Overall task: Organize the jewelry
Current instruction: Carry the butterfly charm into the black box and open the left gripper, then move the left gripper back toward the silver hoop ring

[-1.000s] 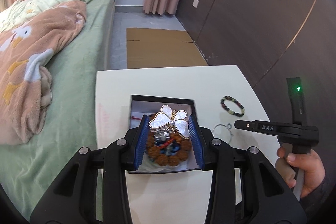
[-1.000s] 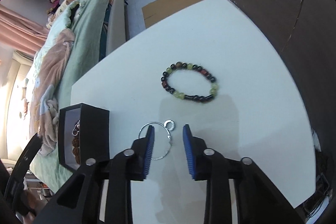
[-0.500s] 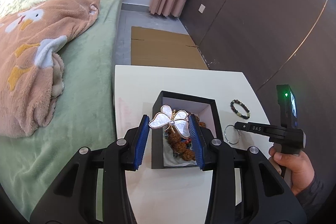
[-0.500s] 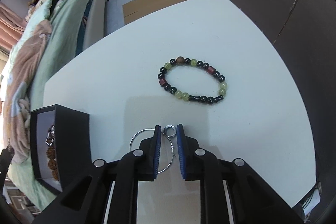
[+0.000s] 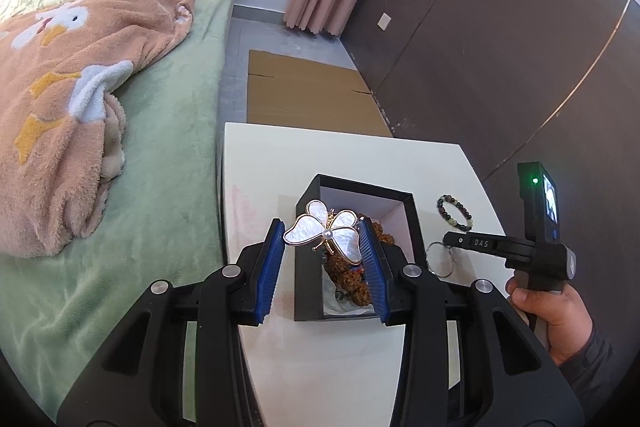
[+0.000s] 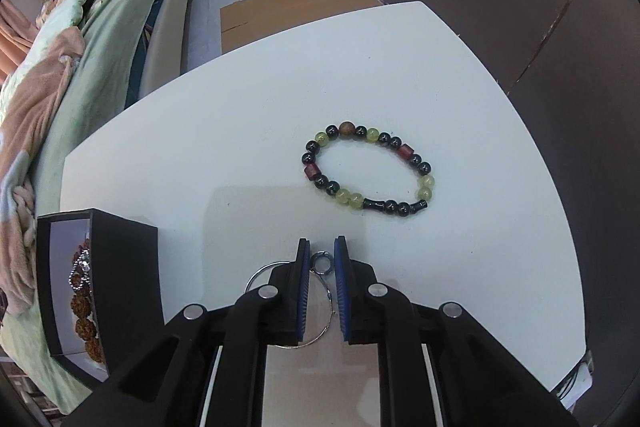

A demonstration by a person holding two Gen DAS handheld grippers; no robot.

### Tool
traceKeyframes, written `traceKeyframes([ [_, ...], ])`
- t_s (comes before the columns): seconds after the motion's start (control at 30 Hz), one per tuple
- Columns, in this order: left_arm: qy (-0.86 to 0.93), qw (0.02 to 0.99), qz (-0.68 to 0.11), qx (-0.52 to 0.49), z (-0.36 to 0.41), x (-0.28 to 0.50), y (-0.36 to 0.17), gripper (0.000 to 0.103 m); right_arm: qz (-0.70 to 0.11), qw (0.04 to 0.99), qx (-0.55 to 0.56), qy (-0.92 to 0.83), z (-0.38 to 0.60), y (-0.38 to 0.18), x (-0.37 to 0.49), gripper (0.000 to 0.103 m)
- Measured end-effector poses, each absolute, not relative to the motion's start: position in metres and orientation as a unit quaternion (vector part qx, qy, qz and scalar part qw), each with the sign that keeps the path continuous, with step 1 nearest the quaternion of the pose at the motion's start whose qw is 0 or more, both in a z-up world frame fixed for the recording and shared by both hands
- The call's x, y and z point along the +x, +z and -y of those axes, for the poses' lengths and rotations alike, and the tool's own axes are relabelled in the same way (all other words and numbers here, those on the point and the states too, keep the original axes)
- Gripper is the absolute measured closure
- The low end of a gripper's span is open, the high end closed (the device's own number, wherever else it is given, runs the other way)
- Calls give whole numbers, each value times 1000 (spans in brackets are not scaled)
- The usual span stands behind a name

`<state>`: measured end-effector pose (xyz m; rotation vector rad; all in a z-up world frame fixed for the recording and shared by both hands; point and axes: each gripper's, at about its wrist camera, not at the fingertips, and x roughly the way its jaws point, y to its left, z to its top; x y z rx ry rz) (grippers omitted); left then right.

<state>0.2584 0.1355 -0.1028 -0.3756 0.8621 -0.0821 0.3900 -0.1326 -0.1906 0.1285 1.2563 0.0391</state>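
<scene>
L gripper (image 5: 324,239) clamped w/ pads apart; R gripper (image 6: 322,263) nearly closed, low, R hand (image 5: 554,315) gripping handle.

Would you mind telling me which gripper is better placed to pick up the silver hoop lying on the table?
The right gripper. Its jaws straddle the hoop on the table. The left gripper is occupied, holding the butterfly brooch above the box, away from the hoop.

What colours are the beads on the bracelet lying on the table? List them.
Black, light green, dark red and one brown bead on the bracelet; clearest in the right wrist view.
</scene>
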Motion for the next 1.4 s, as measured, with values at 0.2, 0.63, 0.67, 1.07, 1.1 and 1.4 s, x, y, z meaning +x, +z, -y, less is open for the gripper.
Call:
traceKeyframes([
  [0.2, -55, 890, -415, -180, -119, 267, -100, 64, -564, 822, 78, 35, 148, -165, 378, 91],
  [0.63, -50, 890, -414, -184, -107, 277, -93, 42, -507, 843, 108, 140, 134, -92, 349, 91],
  [0.67, -43, 891, -413, -185, -111, 274, -92, 41, -505, 843, 108, 148, 130, -89, 347, 91],
  [1.07, 16, 895, -404, -189, -165, 244, -82, 31, -494, 826, 105, 251, 46, -67, 343, 91],
  [1.1, 21, 895, -403, -190, -169, 241, -81, 31, -494, 824, 105, 255, 40, -67, 343, 91],
  [1.4, 46, 894, -400, -196, -192, 226, -77, 30, -495, 807, 112, 302, 7, -77, 340, 49],
])
